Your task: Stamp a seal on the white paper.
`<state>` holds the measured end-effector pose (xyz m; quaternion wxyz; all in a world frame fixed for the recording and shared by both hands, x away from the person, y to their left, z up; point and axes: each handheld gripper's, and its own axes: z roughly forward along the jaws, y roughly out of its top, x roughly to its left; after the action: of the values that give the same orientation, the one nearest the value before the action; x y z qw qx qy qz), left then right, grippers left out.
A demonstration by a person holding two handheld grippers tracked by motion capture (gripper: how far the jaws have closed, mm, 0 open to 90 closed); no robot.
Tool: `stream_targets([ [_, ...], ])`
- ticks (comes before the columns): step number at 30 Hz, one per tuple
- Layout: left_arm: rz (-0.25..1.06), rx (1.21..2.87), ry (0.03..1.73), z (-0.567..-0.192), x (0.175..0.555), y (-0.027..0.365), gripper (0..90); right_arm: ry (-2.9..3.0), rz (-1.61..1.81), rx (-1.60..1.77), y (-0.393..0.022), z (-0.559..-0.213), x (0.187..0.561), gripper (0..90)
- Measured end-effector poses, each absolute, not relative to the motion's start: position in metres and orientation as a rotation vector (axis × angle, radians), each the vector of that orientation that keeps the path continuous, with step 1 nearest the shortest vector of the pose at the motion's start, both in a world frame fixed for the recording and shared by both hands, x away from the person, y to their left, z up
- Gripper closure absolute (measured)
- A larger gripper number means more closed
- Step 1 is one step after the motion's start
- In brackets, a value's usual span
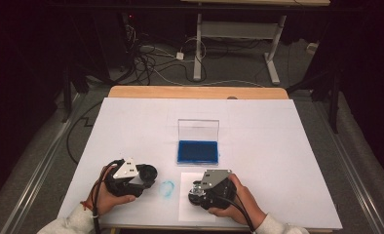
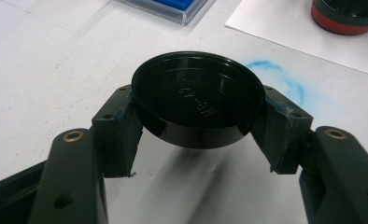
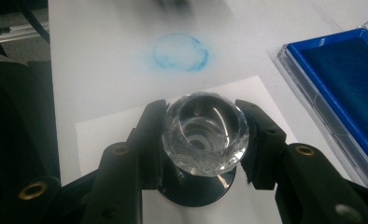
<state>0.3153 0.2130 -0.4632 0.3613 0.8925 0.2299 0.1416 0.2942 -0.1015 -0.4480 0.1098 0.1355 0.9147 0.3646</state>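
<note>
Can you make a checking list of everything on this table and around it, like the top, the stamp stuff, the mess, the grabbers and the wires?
Surface: white table top on a wooden table, with a round blue ink smudge.
Job's things: blue ink pad, clear lid standing open; stamp with a clear faceted knob, upright on a white paper sheet; black round cap.
Clutter: nothing seen.
Grippers: left hand-held gripper shut on the black round cap, held above the table top; right hand-held gripper shut on the stamp's knob.
Cables: one trails from each gripper; more lie tangled on the floor.
Surroundings: dark room, a white desk frame behind.
</note>
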Motion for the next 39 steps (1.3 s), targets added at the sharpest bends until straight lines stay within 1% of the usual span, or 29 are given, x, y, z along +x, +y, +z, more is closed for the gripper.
stream_targets([
  [5, 0.371, 2.293, 0.599, -0.462, 0.316, 0.214, 36.9, 2.677, 1.106, 0.447, -0.105, -0.442, 0.296, 56.7],
  [10, 0.372, 2.295, 0.598, -0.462, 0.316, 0.213, 36.9, 2.601, 1.227, 0.478, -0.117, -0.423, 0.297, 56.7],
  [19, 0.373, 2.292, 0.598, -0.462, 0.316, 0.214, 36.9, 2.514, 1.244, 0.484, -0.13, -0.403, 0.295, 56.7],
  [39, 0.371, 2.287, 0.598, -0.461, 0.316, 0.214, 36.8, 2.454, 1.234, 0.539, -0.15, -0.396, 0.302, 56.7],
])
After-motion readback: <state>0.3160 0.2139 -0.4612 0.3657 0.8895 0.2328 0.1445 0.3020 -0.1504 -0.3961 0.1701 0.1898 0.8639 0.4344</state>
